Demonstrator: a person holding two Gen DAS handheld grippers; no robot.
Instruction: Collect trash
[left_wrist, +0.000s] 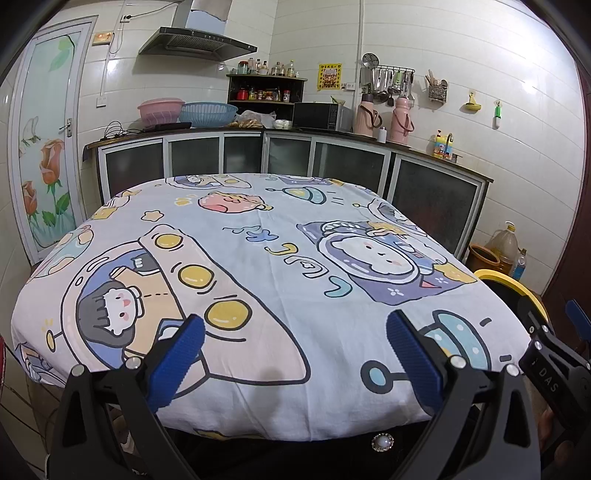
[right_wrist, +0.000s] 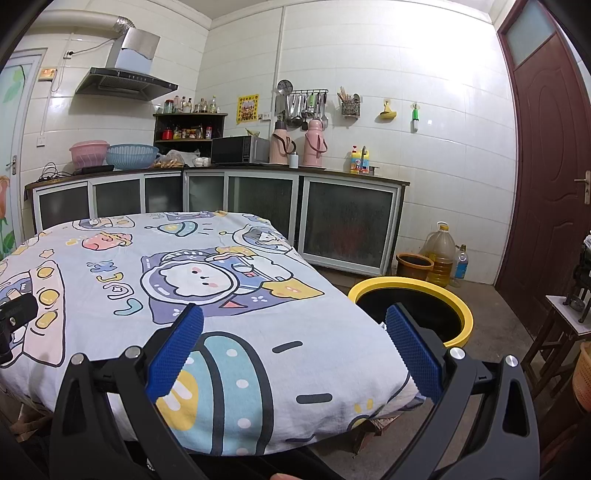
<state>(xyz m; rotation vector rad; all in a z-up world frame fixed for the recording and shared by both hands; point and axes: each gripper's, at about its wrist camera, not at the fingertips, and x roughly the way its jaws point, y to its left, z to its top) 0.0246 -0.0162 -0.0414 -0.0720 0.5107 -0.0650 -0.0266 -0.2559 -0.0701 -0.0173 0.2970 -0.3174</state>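
Observation:
A table under a cartoon-print cloth fills the left wrist view; it also shows in the right wrist view. I see no loose trash on the cloth. A yellow-rimmed black bin stands on the floor right of the table; its rim shows in the left wrist view. My left gripper is open and empty above the table's near edge. My right gripper is open and empty over the table's near right corner, close to the bin. The right gripper's body shows in the left wrist view.
Kitchen cabinets with basins, a microwave and flasks run along the back wall. An oil jug, a bottle and a brown pot stand on the floor behind the bin. A brown door and a small stand are at right.

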